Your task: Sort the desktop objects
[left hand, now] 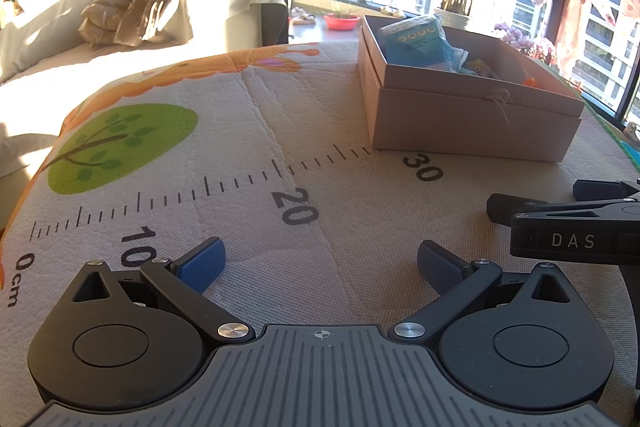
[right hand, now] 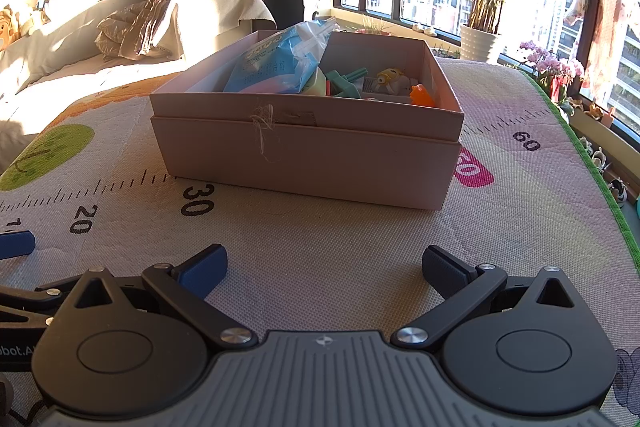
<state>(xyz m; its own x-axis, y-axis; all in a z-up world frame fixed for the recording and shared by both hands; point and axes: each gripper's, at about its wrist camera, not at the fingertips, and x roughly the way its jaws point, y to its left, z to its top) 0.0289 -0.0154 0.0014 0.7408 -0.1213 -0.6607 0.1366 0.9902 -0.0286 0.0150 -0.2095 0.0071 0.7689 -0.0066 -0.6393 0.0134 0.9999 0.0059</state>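
Note:
An open cardboard box stands on the printed ruler mat; it also shows in the left wrist view at the far right. Inside lie a blue plastic packet, teal pieces, a small yellow-white toy and an orange toy. My left gripper is open and empty, low over the mat near the 20 mark. My right gripper is open and empty, in front of the box. The right gripper's body also shows in the left wrist view.
A sofa with a crumpled blanket and plush toys stands left behind the mat. Windows, a potted palm and pink flowers lie beyond the far right edge. A green tree print marks the mat's left.

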